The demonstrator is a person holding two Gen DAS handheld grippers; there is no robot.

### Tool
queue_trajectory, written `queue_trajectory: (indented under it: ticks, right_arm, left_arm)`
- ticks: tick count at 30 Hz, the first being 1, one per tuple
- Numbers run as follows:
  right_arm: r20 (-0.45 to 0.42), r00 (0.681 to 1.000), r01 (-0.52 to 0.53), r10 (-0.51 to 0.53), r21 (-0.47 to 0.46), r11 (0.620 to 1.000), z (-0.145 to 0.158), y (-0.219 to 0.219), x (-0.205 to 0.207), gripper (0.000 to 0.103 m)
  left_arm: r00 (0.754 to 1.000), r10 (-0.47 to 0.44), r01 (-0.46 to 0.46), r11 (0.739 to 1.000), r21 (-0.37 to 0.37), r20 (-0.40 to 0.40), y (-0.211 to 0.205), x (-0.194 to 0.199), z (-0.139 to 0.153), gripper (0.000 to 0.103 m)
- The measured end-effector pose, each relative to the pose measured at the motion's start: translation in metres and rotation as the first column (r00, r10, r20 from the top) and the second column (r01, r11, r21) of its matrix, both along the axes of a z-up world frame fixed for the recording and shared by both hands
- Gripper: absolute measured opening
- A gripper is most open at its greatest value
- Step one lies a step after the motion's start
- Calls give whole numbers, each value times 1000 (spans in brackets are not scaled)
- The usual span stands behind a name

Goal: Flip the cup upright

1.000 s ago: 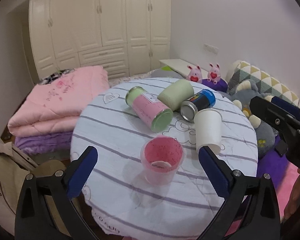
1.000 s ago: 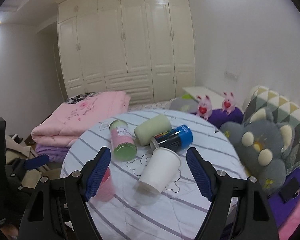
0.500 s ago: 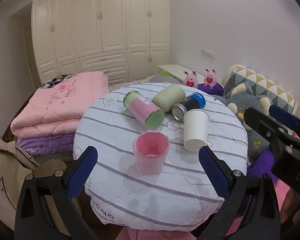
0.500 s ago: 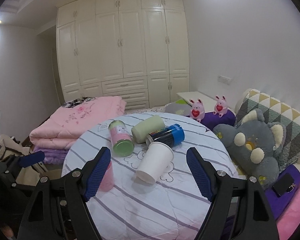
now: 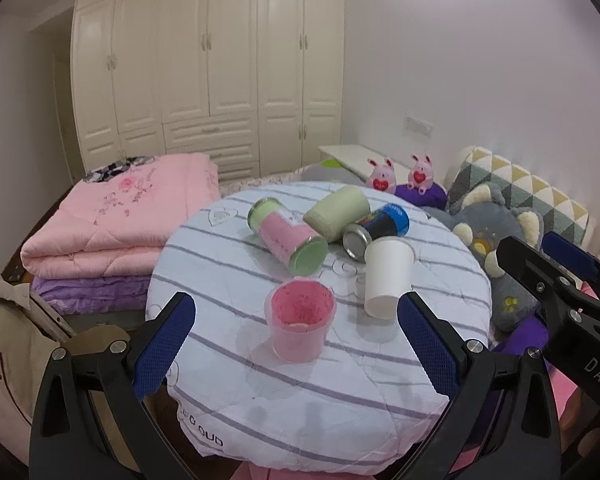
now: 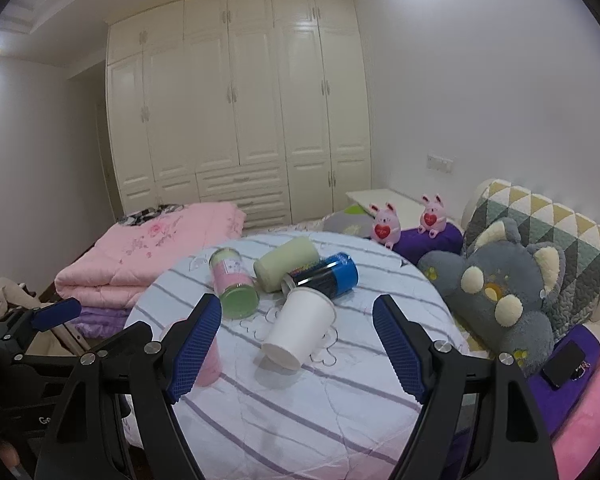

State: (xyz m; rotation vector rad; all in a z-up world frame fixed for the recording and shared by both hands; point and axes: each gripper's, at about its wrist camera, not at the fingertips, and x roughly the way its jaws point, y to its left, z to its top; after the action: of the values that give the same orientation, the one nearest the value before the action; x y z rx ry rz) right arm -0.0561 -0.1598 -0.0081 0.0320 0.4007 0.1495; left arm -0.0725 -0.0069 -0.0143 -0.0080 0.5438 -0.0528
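The pink cup (image 5: 302, 326) stands upright, mouth up, near the front of the round striped desk (image 5: 228, 364), squarely between the left tongs (image 5: 296, 344), whose blue pads are spread wide apart and touch nothing, so I judge the flip done. The white paper cup (image 6: 300, 326) lies on its side just beyond, framed by the right tongs (image 6: 298, 346), likewise spread and empty (perhaps next in line). Behind it lie a pink jar (image 5: 288, 240), a green cup (image 5: 338, 212) and a blue can (image 5: 378, 226), all on their sides.
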Motion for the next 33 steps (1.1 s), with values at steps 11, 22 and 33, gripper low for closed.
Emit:
queue_trajectory:
  ticks: [11,22,33]
  right_arm:
    - [55,998,7,-6,-13,1000,2,3,-1,80]
    - [53,999,7,-6,-9,1000,0,2,0,80]
    - [35,999,2,-1,-15,1000,-6,3,4,80]
  left_arm:
    - [999,2,-3,1000,15,37,-4,4,0,102]
    - [999,-5,4,1000,18,37,-6,7,-6,102]
    - [1000,-4,3,1000,21,22,-7,10,-11,102]
